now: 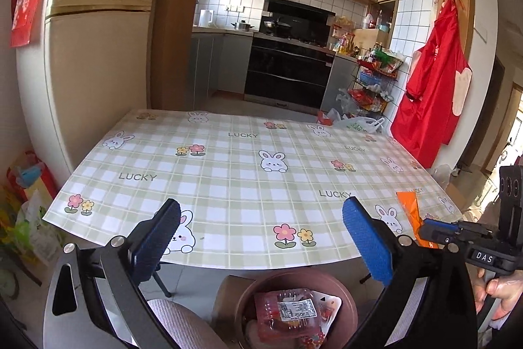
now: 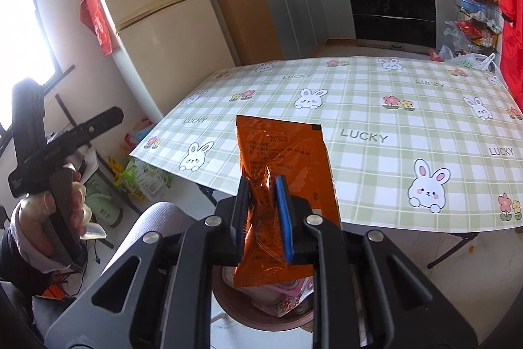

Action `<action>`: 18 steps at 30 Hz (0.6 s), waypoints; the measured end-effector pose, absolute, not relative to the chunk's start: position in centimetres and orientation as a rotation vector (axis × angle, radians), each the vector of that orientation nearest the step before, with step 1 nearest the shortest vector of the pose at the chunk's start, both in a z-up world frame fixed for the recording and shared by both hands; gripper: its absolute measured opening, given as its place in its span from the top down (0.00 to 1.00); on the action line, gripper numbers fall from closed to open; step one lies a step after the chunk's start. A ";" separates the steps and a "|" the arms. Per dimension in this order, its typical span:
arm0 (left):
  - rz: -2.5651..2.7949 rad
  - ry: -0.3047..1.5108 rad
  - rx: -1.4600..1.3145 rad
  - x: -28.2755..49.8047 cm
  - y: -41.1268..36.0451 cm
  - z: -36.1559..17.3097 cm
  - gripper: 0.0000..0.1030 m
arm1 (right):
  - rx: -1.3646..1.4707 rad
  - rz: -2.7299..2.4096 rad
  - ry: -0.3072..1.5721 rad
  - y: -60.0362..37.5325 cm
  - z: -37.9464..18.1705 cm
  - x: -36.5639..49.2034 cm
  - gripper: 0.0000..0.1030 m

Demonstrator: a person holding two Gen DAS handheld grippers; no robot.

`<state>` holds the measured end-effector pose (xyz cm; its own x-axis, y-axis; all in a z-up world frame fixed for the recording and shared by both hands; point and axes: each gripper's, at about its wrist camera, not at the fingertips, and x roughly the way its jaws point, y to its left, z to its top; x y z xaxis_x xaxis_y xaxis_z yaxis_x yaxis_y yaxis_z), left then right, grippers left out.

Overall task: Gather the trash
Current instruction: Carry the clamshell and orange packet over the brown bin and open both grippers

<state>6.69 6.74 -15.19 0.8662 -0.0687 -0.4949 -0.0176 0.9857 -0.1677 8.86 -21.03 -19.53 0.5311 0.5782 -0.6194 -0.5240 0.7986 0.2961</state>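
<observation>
Now we clamp the right hand-held gripper (image 2: 263,211) on the orange packet (image 2: 281,152), held over the bin (image 2: 228,300) at the bench (image 2: 376,185) edge. Left hand-held gripper (image 1: 261,237) stands apart, empty. Packet seems light, crinkly, slippery; mid-body pinch suits.

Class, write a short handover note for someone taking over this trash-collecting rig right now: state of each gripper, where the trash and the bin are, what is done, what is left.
Left gripper: open, nothing between its pads, above the bin.
Right gripper: shut on the orange wrapper, held at the table's near edge above the bin.
Bin: brown, on the floor below the table's near edge; a red packet and other wrappers already lie in it.
Done: earlier trash binned.
Left: drop the orange wrapper into the bin. No other trash shows on the table.
</observation>
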 end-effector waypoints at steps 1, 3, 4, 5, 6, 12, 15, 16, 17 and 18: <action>-0.019 0.516 -0.175 6.5 7.1 -15.1 0.06 | 0.070 0.665 0.771 -20.7 -19.6 8.7 0.80; -0.009 0.498 -0.177 5.9 7.6 -14.9 0.06 | 0.058 0.677 0.780 -19.9 -19.8 8.6 0.80; -0.005 0.495 -0.169 5.8 7.7 -14.9 0.06 | 0.054 0.682 0.785 -19.6 -19.8 8.5 0.80; -0.001 0.494 -0.160 5.6 7.8 -14.9 0.06 | 0.048 0.689 0.791 -19.2 -20.0 8.5 0.80; 0.000 0.495 -0.151 5.5 7.9 -14.9 0.06 | 0.043 0.694 0.796 -19.0 -20.0 8.4 0.80; 0.020 0.500 -0.166 5.3 8.8 -15.4 0.06 | 0.018 0.715 0.830 -17.6 -20.7 8.2 0.79; 0.036 0.515 -0.178 5.5 9.2 -15.8 0.06 | 0.008 0.718 0.845 -17.2 -21.0 8.2 0.79; 0.038 0.520 -0.181 5.5 9.2 -15.9 0.06 | 0.006 0.719 0.847 -17.2 -21.1 8.3 0.79; 0.038 0.525 -0.186 5.5 9.3 -16.0 0.06 | 0.006 0.723 0.852 -17.1 -21.2 8.3 0.79; 0.037 0.529 -0.189 5.6 9.4 -16.1 0.06 | 0.003 0.724 0.856 -17.0 -21.3 8.3 0.79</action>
